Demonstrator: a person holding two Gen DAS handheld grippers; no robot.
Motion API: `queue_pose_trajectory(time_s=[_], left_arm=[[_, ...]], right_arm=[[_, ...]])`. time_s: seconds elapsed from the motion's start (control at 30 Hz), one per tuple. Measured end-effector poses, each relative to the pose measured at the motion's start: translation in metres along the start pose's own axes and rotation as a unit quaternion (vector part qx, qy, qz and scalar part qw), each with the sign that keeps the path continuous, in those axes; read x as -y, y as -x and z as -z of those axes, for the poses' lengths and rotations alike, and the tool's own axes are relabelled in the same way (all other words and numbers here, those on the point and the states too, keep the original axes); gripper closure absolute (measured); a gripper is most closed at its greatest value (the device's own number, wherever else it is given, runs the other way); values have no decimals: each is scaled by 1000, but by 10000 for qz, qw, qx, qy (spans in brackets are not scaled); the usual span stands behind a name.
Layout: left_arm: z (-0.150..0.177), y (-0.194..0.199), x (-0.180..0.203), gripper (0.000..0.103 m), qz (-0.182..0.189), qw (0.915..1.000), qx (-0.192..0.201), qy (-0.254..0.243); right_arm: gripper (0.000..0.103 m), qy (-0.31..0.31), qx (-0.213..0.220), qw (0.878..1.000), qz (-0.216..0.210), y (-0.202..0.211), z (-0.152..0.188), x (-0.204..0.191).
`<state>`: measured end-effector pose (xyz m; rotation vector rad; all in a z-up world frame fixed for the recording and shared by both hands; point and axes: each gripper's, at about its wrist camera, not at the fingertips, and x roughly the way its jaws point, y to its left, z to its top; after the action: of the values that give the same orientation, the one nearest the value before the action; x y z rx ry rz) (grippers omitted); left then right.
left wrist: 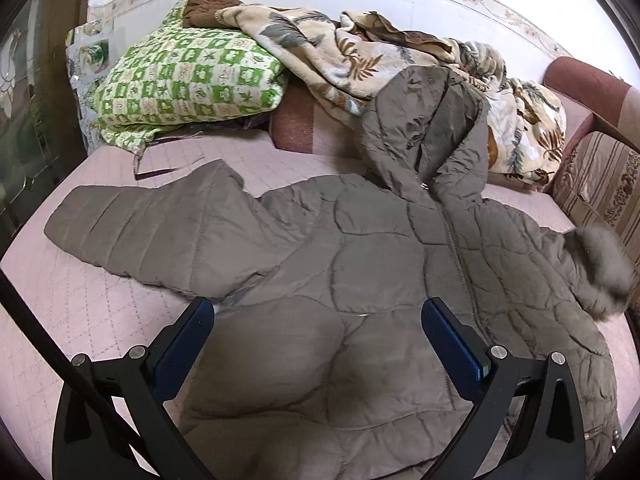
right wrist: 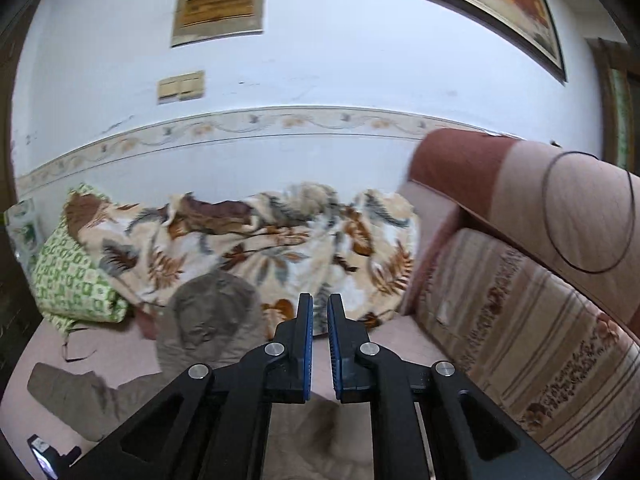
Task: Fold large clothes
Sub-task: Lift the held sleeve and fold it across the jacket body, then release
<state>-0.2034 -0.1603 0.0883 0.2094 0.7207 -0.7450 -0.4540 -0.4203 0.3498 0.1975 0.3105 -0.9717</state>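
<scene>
a pink quilted bed (left wrist: 80, 304) fills the space under a white wall with a flowered border, and a padded headboard (right wrist: 520, 208) closes off my right side. the grey-brown quilted coat (left wrist: 360, 264) lies spread front-up across the bed, zip closed, one sleeve (left wrist: 140, 220) stretched flat toward my left and the hood (left wrist: 424, 120) thrown up against the leaf-print blanket (left wrist: 320, 52) heaped at the far edge. laid out flat like that, i judge it is ready for the first fold and nothing is folded yet. a green checked pillow (left wrist: 180, 76) sits beside the blanket, well clear of the coat. the fur cuff (left wrist: 600, 276) of the other sleeve is blurred near the right edge; i cannot tell what carries it.

my left gripper (left wrist: 318, 312) hovers over the coat's lower body with its fingers wide apart, holding nothing, likely lined up to take a hem or side. my right gripper (right wrist: 319, 312) is raised and points at the wall, fingers drawn nearly together with a narrow gap and nothing between them.
</scene>
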Motion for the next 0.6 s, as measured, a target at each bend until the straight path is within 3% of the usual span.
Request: queue_pose_trajectory(time_s=[0.1,0.2,0.23,0.27,0.33,0.5,0.6], left_arm=[[1,-2,-10,0,35,9999,-104,93],[0,-1,-16,0,123,9996,-107,235],[0,-1,-16,0,130,9995,-102,251],[0,-1,-16,0,133,9995,-104,252],[0,-1,-16,0,124,9996,-124,216],[1,-4,-6,0,69,9999,-126,48],[2,-7,-1,0,39,9999,-145,-51]], right_arm=[[94,8,-132,9999,6,-6,7,-3],[91,92,-581,9983,-50,-26,36,5],[78,140,-737,9972,-13,-33,48,8],[60,175,-982,9950,10,-45,65,14],[47,52,-1474,9891,25,-72,106,29],[47,258,-2357,9712,245,-124,195,41],[47,772,-2592,9611,572,-144,233,37]])
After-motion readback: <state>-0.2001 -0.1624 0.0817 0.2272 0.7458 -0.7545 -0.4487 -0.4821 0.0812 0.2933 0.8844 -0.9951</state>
